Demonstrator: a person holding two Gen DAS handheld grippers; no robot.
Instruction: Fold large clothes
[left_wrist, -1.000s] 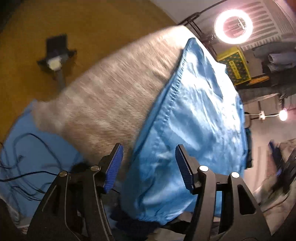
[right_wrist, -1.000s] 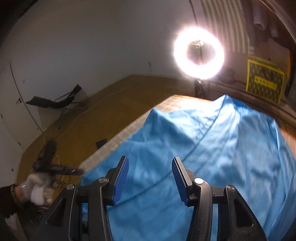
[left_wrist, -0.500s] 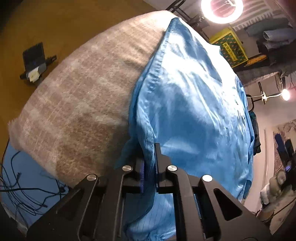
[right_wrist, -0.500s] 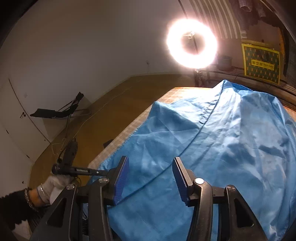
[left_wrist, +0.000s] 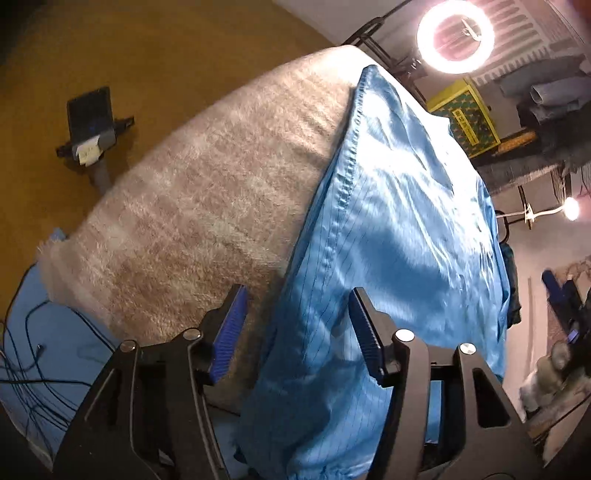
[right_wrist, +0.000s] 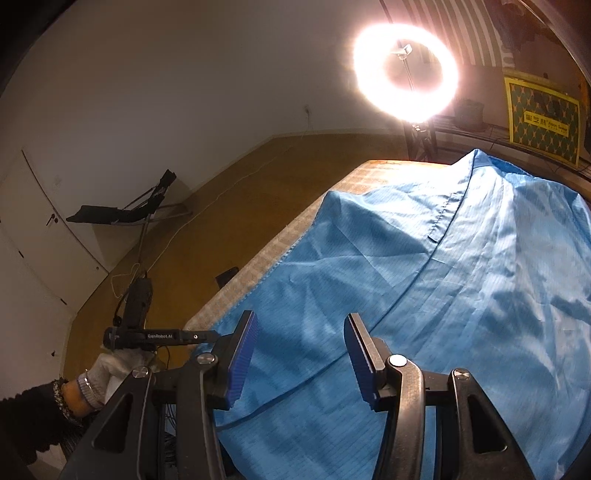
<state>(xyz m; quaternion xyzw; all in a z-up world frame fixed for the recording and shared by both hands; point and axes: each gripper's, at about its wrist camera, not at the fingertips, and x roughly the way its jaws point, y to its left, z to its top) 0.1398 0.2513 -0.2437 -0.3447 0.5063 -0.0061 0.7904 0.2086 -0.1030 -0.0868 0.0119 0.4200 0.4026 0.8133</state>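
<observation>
on the bench's fuzzy beige cover (left_wrist: 192, 206), the blue garment (left_wrist: 399, 236) lies toward 3 o'clock, the left tool (left_wrist: 295, 328) just reopened over its hem, the right tool (right_wrist: 299, 354) wide, gripping nothing.

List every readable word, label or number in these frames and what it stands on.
"GenRobot.AI": white lettering on the black body of the left gripper, seen in the right wrist view.
Yellow patterned box: a label with characters, too blurred to read.
Same box in the left wrist view: label illegible.
</observation>
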